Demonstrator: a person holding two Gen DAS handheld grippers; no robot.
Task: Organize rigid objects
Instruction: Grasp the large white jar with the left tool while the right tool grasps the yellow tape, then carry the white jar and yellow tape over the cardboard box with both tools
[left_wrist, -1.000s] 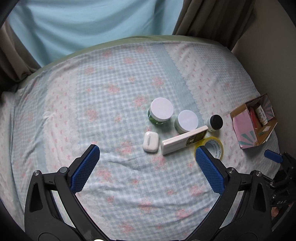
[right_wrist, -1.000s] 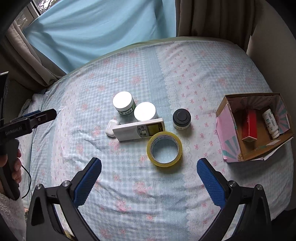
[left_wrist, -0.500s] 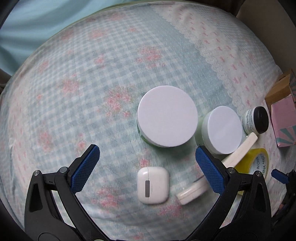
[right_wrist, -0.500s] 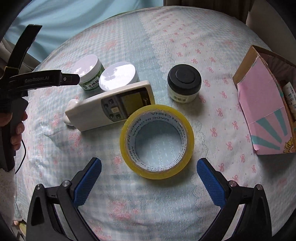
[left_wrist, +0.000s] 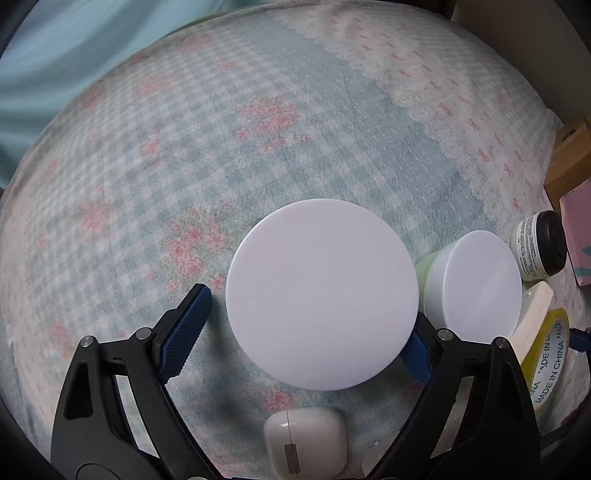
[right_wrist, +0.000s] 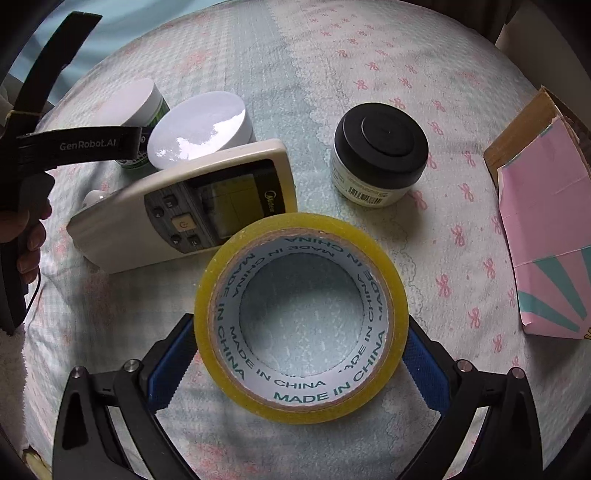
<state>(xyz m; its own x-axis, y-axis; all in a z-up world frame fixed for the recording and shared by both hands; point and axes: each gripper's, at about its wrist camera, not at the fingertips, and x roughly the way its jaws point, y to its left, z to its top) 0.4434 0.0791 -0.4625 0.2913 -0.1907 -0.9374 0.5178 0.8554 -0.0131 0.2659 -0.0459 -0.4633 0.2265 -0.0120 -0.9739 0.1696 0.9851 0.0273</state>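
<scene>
A big jar with a white lid stands on the checked bedspread, and my left gripper straddles it. Its jaws are closing, with a gap still showing between the left pad and the lid. In the right wrist view a yellow tape roll lies flat between the blue pads of my right gripper. That gripper stands as wide as before, so it is open around the roll. A cream remote, a second white-lidded jar and a black-lidded jar lie behind the roll.
A white earbud case lies just below the big jar. A pink cardboard box stands open at the right edge. A hand holds the left gripper's handle at the far left.
Both grippers have come down close to the bed. The left one now straddles the big white-lidded jar with narrower jaws; the right one now has the tape roll between its pads.
</scene>
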